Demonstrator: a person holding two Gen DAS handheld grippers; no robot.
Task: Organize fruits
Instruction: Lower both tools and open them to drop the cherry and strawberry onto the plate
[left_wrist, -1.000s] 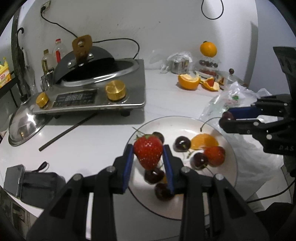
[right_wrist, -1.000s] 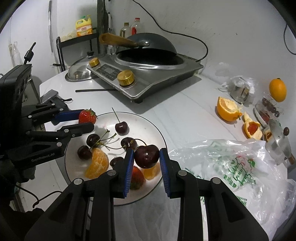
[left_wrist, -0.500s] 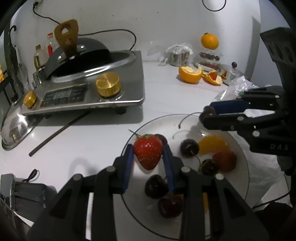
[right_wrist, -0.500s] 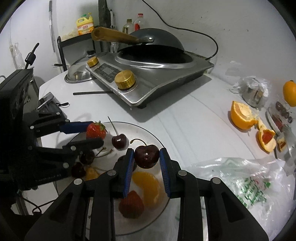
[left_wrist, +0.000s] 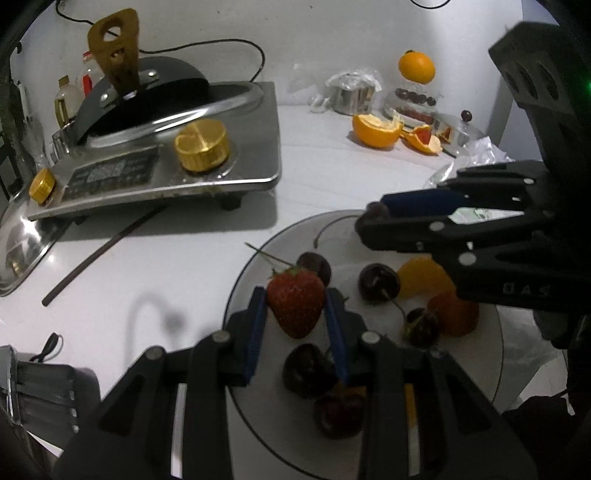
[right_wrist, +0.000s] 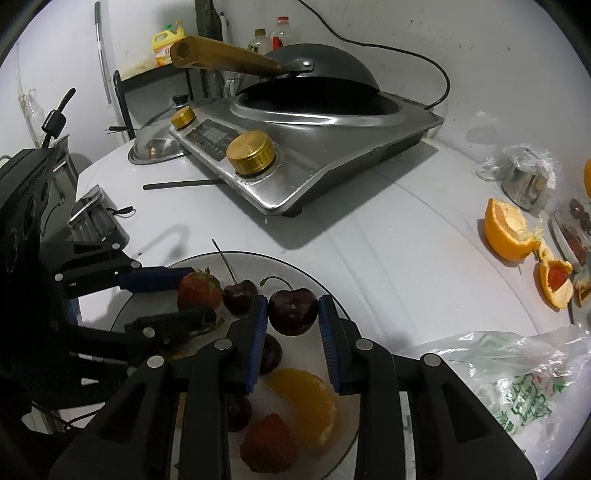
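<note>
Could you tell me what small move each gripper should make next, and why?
Probably lower both a little further, then open the jaws. The left gripper is shut on the strawberry and the right gripper on the cherry, both just above the plate, which already holds fruit.

Red strawberry (left_wrist: 295, 306) (tip down), dark cherry (right_wrist: 293, 311) held above white plate (right_wrist: 328, 291); cherries, orange segment (right_wrist: 306, 402) on it

Both wrist views face downward, close over one plate (left_wrist: 491, 354) (shared).
</note>
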